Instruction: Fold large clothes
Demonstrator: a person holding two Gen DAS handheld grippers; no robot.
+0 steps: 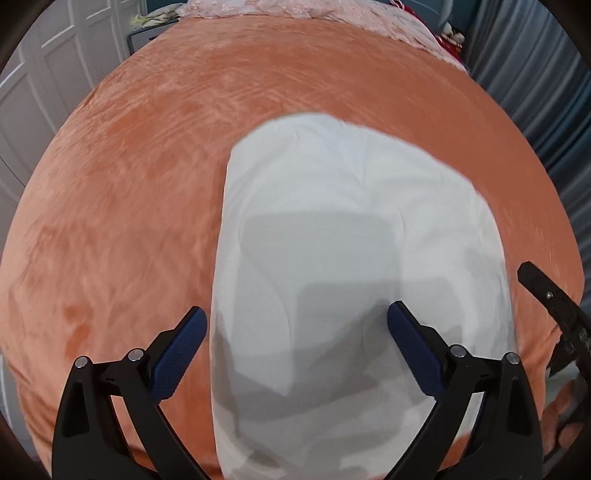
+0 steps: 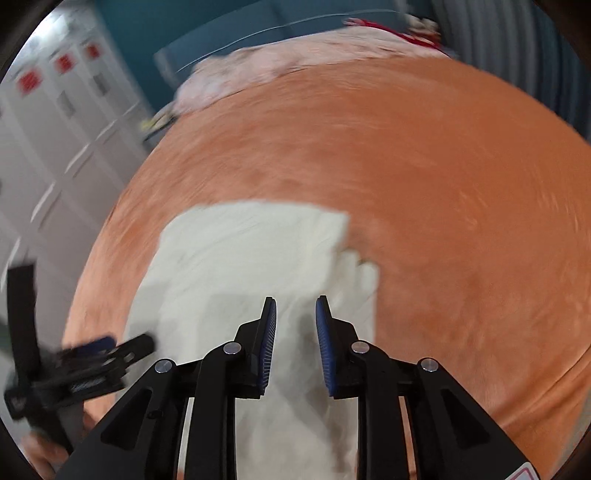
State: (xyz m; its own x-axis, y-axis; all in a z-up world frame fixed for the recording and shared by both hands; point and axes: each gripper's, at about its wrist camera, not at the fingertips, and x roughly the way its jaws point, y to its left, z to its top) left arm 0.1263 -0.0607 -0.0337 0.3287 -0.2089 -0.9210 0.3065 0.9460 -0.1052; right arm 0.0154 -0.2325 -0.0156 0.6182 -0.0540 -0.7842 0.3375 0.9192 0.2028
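A white garment [image 1: 351,236] lies folded into a long strip on the orange bedspread [image 1: 140,177]. My left gripper [image 1: 295,317] is wide open above its near end and holds nothing. In the right wrist view the same white garment [image 2: 243,258] lies ahead, with a smaller flap sticking out at its right side. My right gripper [image 2: 295,310] hovers over the garment's near part, jaws narrowly apart and empty. The left gripper also shows in the right wrist view [image 2: 107,350] at the left edge. The view is motion-blurred.
Pink bedding [image 1: 314,9] lies at the head of the bed. White wardrobe doors [image 2: 48,122] stand to the left and grey curtains [image 1: 535,85] to the right. The bedspread's near edge drops off on the left side [image 2: 85,295].
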